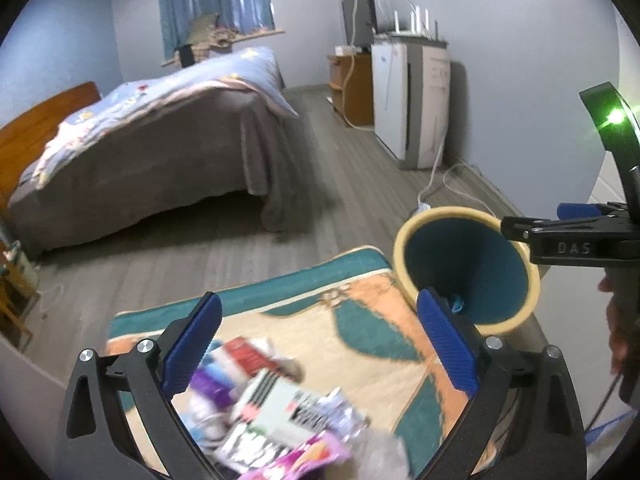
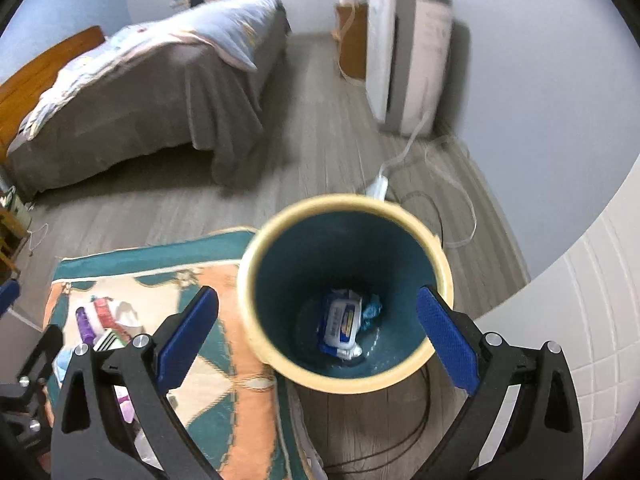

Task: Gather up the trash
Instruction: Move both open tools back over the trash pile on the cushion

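At the upper left of both views stands a bed (image 1: pixel 152 136); lower down lies a patterned rug (image 1: pixel 360 320) with a blurred heap of wrappers (image 1: pixel 272 408), and right of it a bin (image 2: pixel 344 292) holding a packet (image 2: pixel 340 324). The left tongs (image 1: pixel 320 352) and right tongs (image 2: pixel 316 344) gape empty

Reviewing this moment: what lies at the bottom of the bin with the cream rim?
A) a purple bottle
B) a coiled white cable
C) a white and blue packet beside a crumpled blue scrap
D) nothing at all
C: the right wrist view looks straight down into the bin, where a white and blue packet lies beside a crumpled blue scrap.
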A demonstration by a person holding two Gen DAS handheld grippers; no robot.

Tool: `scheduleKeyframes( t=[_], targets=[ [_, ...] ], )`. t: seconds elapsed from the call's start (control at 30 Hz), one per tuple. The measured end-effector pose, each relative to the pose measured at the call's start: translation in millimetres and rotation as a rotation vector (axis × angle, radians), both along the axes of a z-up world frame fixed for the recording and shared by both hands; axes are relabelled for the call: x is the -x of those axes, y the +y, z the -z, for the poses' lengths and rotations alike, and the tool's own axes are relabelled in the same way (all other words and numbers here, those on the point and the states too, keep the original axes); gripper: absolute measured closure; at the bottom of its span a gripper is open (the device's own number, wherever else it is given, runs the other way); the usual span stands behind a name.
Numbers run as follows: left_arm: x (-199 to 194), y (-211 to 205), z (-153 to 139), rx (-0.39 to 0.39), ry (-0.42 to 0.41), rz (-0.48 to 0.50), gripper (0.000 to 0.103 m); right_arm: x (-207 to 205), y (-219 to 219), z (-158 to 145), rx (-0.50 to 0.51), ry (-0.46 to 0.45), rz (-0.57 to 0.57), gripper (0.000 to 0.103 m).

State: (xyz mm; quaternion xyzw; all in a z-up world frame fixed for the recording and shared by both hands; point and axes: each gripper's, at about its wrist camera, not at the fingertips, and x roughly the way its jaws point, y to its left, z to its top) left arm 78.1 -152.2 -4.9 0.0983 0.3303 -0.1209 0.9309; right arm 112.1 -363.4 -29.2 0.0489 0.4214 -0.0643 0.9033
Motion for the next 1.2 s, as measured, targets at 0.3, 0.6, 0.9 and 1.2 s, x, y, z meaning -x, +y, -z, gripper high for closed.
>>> scheduleKeyframes(
  t=[0.3, 0.6, 0.9, 1.2],
  targets=[
    [62.7, 73.3, -26.5, 0.050, -0.046, -0.080, 0.005, 42.8, 55.8, -17.3, -0.027, -0.104, -0.035, 0.006],
    [83.1, 128.1, -0.7, 0.023, -0.044, -0.173, 0.005, 54.0, 117.1, -0.3, -0.074, -0.032, -0.096, 0.006],
    [80.6, 183.0, 16.7, 0.061, -0.004, -0.276, 0.005, 52.3, 166.1, 23.1, -0.005, 0.034, -0.195, 0.006],
    [60.6, 213.7, 36.3, 0.073, 0.078, -0.351, 0.005, 43.1, 168.2, 51.0, -0.050, 0.120, -0.154, 0.006]
  ],
)
